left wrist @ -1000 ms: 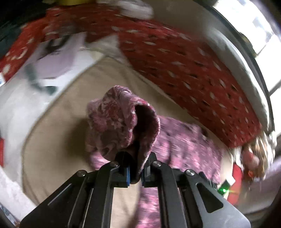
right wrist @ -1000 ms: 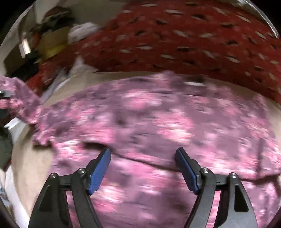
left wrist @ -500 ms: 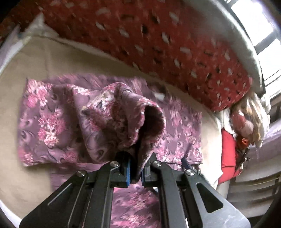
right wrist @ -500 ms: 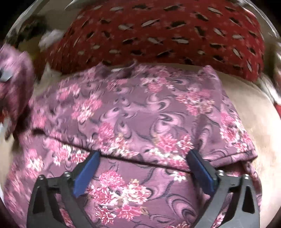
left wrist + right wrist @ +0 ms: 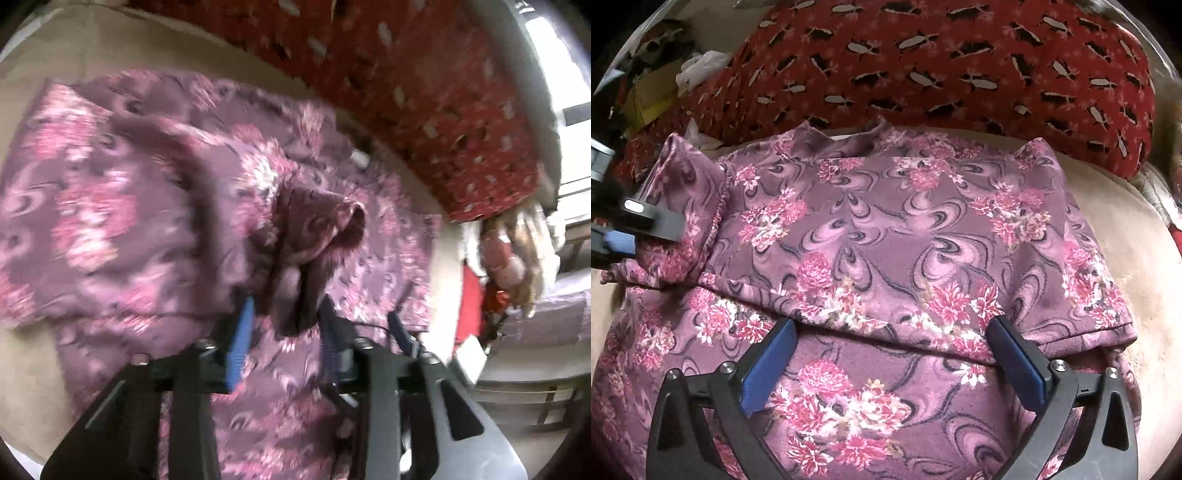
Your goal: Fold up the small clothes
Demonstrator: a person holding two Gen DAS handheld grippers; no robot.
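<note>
Floral purple garment lies flat on a beige padded surface, partly folded: an upper layer overlaps the lower part, with its hem edge running across just ahead of the right fingers. Neck end points toward the red patterned blanket bunched along the far edge.

Right hand-held gripper: jaws at full spread, nothing between the blue pads, hovering above the lower layer of the fabric just short of that hem.

Left hand-held gripper: jaws opening. A bunched sleeve end sits between the pads; the frame is blurred, but there is visible gap on both sides and the pads don't appear to press on it. The sleeve drapes over the garment body. In the right wrist view the left hand-held gripper shows at the left edge, beside the sleeve.

Background: clutter beyond the blanket at top left, a doll-like toy off the right side of the surface, and bright window light behind.
</note>
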